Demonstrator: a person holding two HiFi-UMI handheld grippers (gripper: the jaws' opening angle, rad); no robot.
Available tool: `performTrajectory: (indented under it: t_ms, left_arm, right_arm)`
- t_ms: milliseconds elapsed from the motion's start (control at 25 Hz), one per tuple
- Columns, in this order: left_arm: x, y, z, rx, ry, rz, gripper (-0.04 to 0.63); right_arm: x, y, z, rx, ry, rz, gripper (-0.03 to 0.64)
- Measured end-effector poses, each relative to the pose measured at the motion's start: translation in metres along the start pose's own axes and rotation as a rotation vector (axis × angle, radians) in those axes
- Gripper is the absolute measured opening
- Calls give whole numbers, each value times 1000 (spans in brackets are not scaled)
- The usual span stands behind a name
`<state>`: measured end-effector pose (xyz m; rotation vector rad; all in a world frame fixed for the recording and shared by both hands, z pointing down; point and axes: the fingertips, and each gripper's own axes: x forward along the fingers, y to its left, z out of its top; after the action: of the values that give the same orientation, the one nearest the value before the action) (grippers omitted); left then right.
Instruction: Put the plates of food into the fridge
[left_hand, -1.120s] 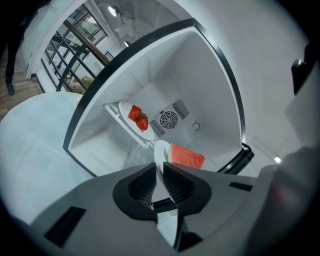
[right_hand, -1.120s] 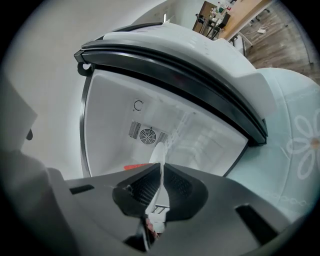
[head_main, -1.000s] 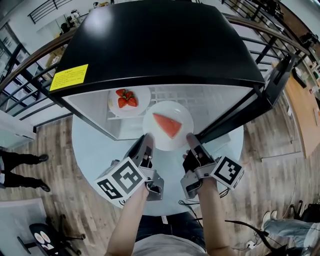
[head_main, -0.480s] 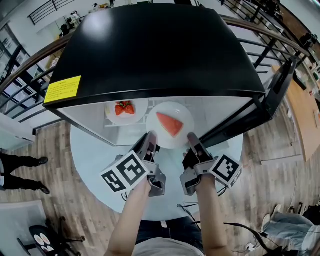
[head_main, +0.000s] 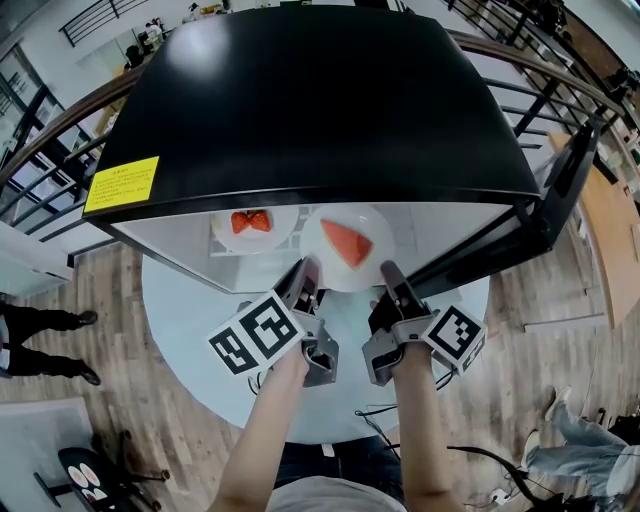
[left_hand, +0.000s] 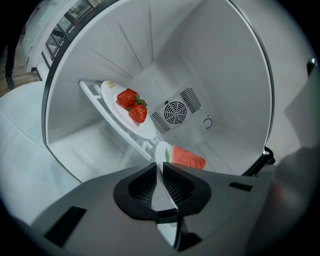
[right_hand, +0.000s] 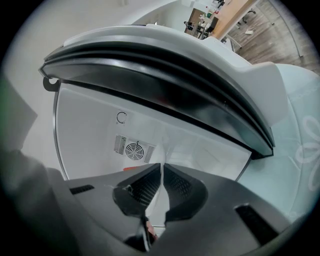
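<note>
A white plate (head_main: 337, 272) carrying a watermelon slice (head_main: 347, 242) hangs at the mouth of the open black fridge (head_main: 320, 100). My left gripper (head_main: 308, 270) is shut on the plate's left rim and my right gripper (head_main: 388, 272) is shut on its right rim. In the left gripper view the plate's edge (left_hand: 161, 152) runs between the jaws of the left gripper (left_hand: 161, 172), with the watermelon slice (left_hand: 188, 159) just beyond. The right gripper (right_hand: 161, 172) pinches the thin rim too. A second plate (head_main: 250, 236) with strawberries (head_main: 250, 221) sits on the fridge shelf (left_hand: 107, 116) to the left.
The fridge door (head_main: 545, 215) stands open at the right, close to my right gripper. The fridge stands on a round pale table (head_main: 190, 300). A fan vent (left_hand: 175, 109) marks the fridge's back wall. Railings and wooden floor surround the table; a person's legs (head_main: 40, 340) show at the far left.
Both grippers have carried the watermelon plate forward into the fridge opening; its far rim now lies under the black top. The strawberry plate has not moved.
</note>
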<state>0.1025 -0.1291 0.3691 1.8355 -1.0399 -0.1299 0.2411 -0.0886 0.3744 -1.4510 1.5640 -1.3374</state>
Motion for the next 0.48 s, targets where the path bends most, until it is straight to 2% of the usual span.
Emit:
performTrajectory:
  t_ms: [240,480]
  left_arm:
    - [6,1,5,-39,-14,5,40]
    - [12,0,8,-69,-19,4,40]
  right_arm:
    - [5,1,2,-58,-24,-19,29]
    - [11,3,9,-60,-46,-13,29]
